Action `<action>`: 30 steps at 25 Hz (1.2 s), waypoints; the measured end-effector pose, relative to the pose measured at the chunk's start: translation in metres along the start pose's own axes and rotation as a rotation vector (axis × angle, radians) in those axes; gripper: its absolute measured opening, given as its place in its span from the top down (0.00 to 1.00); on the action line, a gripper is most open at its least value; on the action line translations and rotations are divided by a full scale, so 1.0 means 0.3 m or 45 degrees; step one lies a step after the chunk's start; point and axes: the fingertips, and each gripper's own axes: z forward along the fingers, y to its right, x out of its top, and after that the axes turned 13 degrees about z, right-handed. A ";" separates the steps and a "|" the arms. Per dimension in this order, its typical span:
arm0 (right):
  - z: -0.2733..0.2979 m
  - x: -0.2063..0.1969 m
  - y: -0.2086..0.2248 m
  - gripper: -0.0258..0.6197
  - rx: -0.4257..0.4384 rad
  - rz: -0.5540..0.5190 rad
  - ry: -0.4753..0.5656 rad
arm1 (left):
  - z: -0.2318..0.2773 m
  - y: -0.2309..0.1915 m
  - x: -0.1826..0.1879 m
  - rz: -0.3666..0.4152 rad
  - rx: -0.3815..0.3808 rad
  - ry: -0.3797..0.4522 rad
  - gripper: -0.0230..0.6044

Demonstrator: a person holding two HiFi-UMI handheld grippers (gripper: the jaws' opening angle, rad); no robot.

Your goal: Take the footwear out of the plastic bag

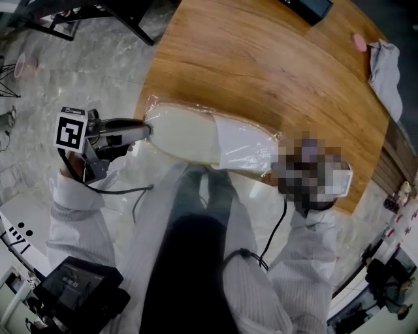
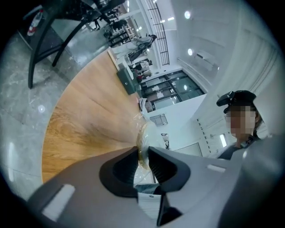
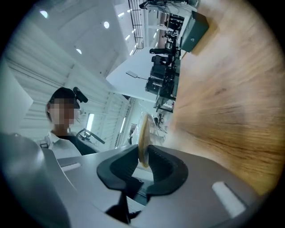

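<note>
A cream slipper [image 1: 186, 134] lies in a clear plastic bag [image 1: 245, 147] on the near edge of the round wooden table [image 1: 261, 72]. My left gripper [image 1: 147, 129] is at the bag's left end. Its jaws are nearly together with the crinkled plastic bag [image 2: 143, 133] pinched between them at the left gripper [image 2: 143, 156]. My right gripper [image 1: 279, 160] is at the bag's right end, mostly under a mosaic patch. In the right gripper view, the right gripper [image 3: 143, 156] is shut on the thin tan edge of the slipper [image 3: 143, 133] inside the plastic.
At the table's far right lie a grey cloth [image 1: 386, 68] and a small pink thing [image 1: 359, 42]. A dark box [image 1: 307, 8] sits at the far edge. Marble floor [image 1: 98, 72] lies to the left. A black device [image 1: 75, 287] is by my left side.
</note>
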 end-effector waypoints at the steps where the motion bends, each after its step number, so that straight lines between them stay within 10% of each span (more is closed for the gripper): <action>1: 0.003 0.007 -0.029 0.82 0.028 -0.019 0.007 | -0.012 0.020 0.012 0.019 0.001 0.017 0.85; 30: -0.134 0.042 -0.239 0.82 0.066 -0.225 0.245 | -0.121 0.202 0.111 0.225 -0.040 0.206 0.96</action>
